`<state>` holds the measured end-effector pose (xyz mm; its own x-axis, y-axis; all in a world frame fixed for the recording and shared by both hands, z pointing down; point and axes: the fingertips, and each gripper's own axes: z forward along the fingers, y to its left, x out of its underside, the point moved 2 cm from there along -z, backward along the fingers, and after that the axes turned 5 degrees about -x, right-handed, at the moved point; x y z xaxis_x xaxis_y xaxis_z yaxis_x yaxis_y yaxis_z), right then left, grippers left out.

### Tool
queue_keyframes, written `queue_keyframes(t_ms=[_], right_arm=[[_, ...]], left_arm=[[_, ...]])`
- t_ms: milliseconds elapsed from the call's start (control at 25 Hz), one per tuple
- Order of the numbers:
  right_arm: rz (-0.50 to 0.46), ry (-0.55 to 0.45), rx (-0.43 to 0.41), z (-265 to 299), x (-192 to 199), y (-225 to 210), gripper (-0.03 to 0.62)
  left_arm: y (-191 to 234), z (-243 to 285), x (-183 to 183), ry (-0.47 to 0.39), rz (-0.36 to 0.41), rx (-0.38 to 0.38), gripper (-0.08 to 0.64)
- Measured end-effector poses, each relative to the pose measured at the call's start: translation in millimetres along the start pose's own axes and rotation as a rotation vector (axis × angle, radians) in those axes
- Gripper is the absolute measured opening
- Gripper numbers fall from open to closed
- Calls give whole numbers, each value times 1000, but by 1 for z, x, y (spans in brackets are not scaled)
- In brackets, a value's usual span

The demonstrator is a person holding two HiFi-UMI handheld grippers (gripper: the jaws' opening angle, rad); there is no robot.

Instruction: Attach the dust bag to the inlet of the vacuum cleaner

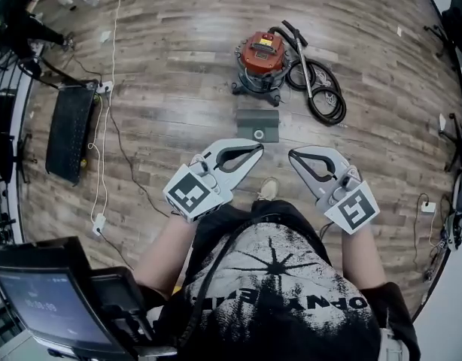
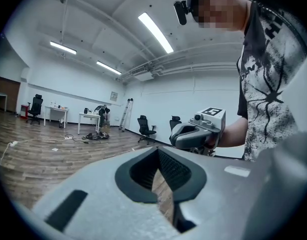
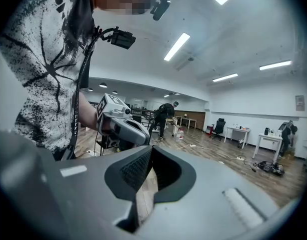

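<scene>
Count: two claws, one dust bag, one vacuum cleaner and one coiled hose are seen on or above one wooden floor.
Left claw: it is held clenched. Its tips are pressed together, and only an oval hollow is left behind them. Nothing is gripped.
Right claw: it is likewise clenched and nothing is held in it. The two claws are held side by side, their tips angled toward each other.
Dust bag: it is laid flat on the floor, just beyond the tips of both claws and apart from them, nearly in line with the gap between them. It is placed between the claws and the vacuum cleaner, just beside the machine's base.
Vacuum cleaner: it is stood upright on the floor beyond the bag, well apart from both claws.
Hose: it is coiled in black loops at the cleaner's right side, and a straight tube is laid across it.
Materials, claws: smooth grey shells are lined with black ribbed pads, and a cube with square markers is carried on each.
Materials, bag: a thin grey rectangle is marked by a small round opening near its close edge.
Materials, cleaner: a red lid is set on a metallic drum, which is carried on dark splayed legs.
Floor: brown planks with a streaked grain are laid throughout.
</scene>
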<state>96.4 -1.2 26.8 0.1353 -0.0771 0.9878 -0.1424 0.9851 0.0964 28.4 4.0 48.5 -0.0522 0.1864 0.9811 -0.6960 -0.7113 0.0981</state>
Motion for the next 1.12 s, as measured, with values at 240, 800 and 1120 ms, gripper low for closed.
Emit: queue_keyframes(t_ms=[240,800,1120], right_arm=[[11,5,-16,14,0,-19,6],[24,26,214,107,-26,-71,6],[49,47,281,121,-27,-86,6]], left_arm=[[19,1,0,7,-20,-3,-2],[134,-6,-24,-11,41,223,-2],[144,-14,-16,53,212,339,-2]])
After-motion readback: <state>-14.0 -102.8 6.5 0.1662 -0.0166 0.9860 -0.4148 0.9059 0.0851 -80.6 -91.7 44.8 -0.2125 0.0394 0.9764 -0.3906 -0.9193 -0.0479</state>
